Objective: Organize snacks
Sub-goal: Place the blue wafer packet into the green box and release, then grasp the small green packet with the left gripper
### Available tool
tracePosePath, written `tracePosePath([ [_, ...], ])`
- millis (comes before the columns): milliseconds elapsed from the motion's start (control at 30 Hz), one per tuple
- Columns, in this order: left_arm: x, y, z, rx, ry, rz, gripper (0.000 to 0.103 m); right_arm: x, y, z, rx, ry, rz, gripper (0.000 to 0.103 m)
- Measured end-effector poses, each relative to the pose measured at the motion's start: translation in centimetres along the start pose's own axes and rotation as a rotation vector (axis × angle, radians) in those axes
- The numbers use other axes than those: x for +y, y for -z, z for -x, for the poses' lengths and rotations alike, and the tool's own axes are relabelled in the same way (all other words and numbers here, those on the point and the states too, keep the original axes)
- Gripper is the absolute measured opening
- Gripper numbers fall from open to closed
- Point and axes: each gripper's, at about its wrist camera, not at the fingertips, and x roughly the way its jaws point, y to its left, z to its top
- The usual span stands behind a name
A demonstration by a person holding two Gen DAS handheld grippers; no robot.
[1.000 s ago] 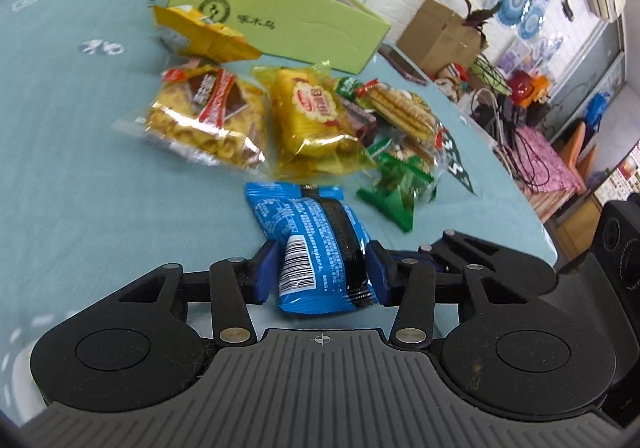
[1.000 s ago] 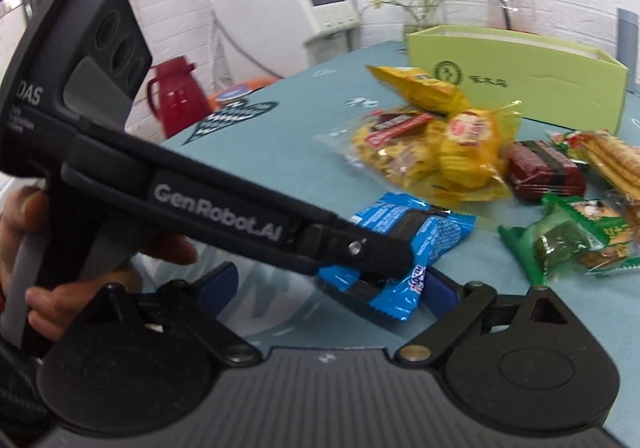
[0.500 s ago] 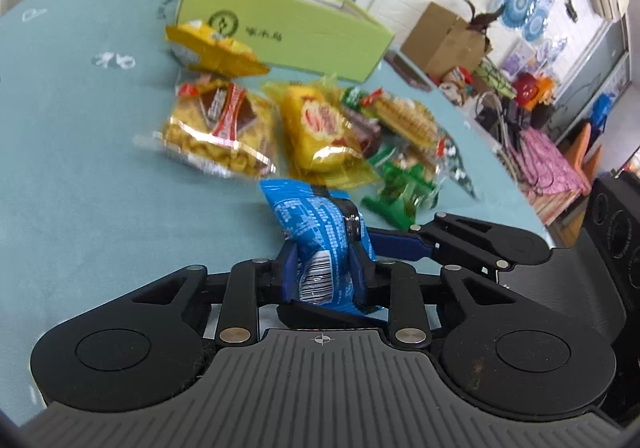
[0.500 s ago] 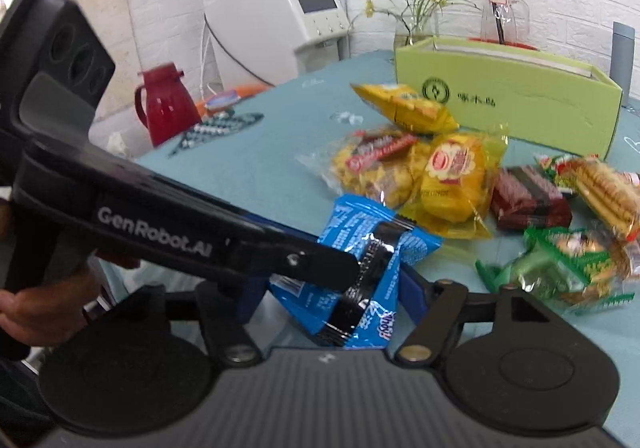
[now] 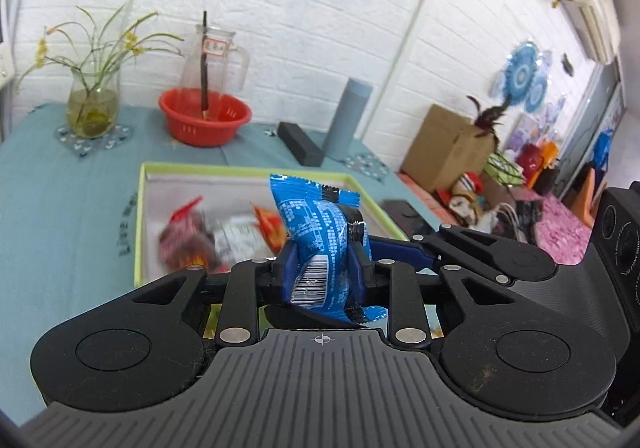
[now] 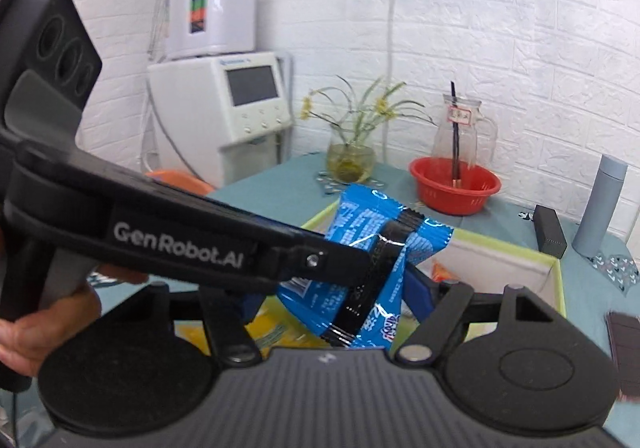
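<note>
**Blue snack packet held over the green box**

Your left gripper (image 5: 322, 268) is clenched on the blue foil snack packet (image 5: 320, 244), its blue pads (image 5: 289, 268) squeezing the wrapper near the barcode so the packet stands upright, clear of the teal-covered desk (image 5: 60, 207). Just beyond it lies the open light-green cardboard box (image 5: 138, 215) with a white inside, where a few blurred red and orange wrapped snacks (image 5: 188, 236) lie. Your right gripper (image 6: 340, 300) sits beside the left one with the same packet between its fingers; its jaws have just been opening a little, and you cannot tell from here whether its pads press the wrapper. Behind the box stand a red plastic basin (image 5: 205, 115), a glass vase of yellow flowers (image 5: 93, 103) and a grey cylindrical flask (image 5: 347, 119)
</note>
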Motion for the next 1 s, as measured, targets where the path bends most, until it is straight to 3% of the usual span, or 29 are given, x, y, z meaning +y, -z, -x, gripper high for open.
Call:
tracePosePath([
  [233,3.2,-4.1,-10.3,0.114,-0.009,0.085,0.003,-6.4,-1.2,-7.1,0.117,0.051,-0.032,0.079],
  [333,1.8,-4.3,-13.2,0.157,0.029,0.067,0.003,-8.5,-0.3,-6.7,0.139,0.109,-0.034,0.082],
  [400,0.5,-4.2,-14.9,0.182,0.062,0.057,0.005,-9.8,0.2,-6.3,0.163,0.134,-0.041,0.089],
  [500,-0.7,-3.6,-16.1,0.203,0.067,0.063,0.029,-10.9,0.7,-4.8,0.165,0.160,-0.058,0.090],
  [600,-1.1,-3.0,-13.6,0.129,0.019,0.032,0.044,-10.6,1.3,-1.5,0.093,0.168,-0.064,0.094],
  [700,-1.1,-2.0,-9.4,0.092,0.021,0.044,0.049,-9.3,2.6,2.6,0.027,0.155,-0.095,0.094],
  [833,-1.8,1.2,-3.0,0.034,0.017,0.046,0.063,-6.4,6.2,7.8,-0.016,0.095,-0.142,0.094],
  [1000,-3.4,7.2,2.2,0.027,0.037,0.051,0.063,-2.0,11.6,13.0,-0.010,0.064,-0.198,0.093],
])
